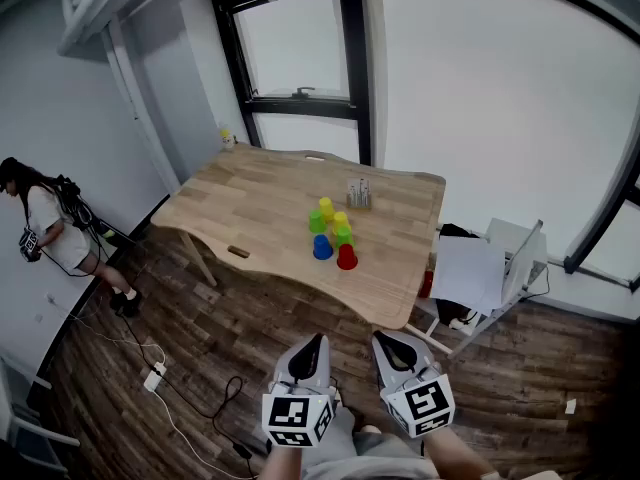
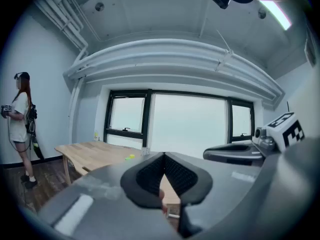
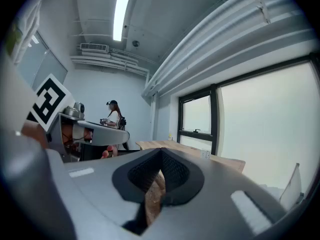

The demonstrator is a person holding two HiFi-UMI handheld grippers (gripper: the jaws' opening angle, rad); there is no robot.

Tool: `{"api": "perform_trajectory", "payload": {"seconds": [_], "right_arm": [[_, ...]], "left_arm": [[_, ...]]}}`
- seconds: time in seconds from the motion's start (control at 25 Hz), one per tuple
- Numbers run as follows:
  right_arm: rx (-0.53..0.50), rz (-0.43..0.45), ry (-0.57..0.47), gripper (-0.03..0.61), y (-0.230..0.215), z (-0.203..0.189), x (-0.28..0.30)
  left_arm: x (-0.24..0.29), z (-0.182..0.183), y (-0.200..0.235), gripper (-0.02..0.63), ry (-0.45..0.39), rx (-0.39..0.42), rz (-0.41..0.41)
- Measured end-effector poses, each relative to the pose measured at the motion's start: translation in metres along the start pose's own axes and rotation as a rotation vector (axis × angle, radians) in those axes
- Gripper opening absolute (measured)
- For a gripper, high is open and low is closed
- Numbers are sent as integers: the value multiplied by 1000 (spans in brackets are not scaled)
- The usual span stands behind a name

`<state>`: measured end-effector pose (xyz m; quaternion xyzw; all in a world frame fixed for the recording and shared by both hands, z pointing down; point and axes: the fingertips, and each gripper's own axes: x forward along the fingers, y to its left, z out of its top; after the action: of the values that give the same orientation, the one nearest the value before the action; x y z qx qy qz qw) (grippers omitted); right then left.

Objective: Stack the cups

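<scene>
Several upside-down cups cluster on the wooden table: a yellow cup, a green cup, another green cup, a blue cup and a red cup. Both grippers hover over the floor, well short of the table's near edge. My left gripper is shut with nothing in it, jaws pressed together. My right gripper is beside it, also shut and empty. Each gripper view shows the table far ahead.
A person stands by the left wall. A white chair with papers sits at the table's right end. Cables and a plug lie on the wood floor. On the table are a small clear holder and a dark object.
</scene>
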<state>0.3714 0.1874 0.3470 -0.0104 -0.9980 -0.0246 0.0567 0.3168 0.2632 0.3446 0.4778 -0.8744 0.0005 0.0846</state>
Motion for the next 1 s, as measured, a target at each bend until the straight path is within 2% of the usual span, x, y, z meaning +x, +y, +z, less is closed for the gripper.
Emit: {"api": "perform_trajectory", "payload": {"seconds": [0.32,0.36,0.44,0.52,0.68,0.84,1.0], "right_arm": [[31,-27,-17,3,-13,-1,35],[35,-31,-19,3,-16,-1,41],[40,-37,-19,83,-22,-1,53],[44,-43,-14,124,-29,0,69],[47,-68,8,211,-47,-4,105],[48,-75,59,244,-65,-13,144],[42,-82,105,253,-80,-24,182]], "left_arm": [[20,-9,27,3,8,-21,-15],[25,-11,31,36,15,-27,-22],[36,-13,40,67,28,-34,-35],[50,-12,51,84,33,-31,-42],[83,-11,76,164,54,-15,-70],[122,-15,107,200,96,-1,-83],[158,-20,137,210,126,1,-102]]}}
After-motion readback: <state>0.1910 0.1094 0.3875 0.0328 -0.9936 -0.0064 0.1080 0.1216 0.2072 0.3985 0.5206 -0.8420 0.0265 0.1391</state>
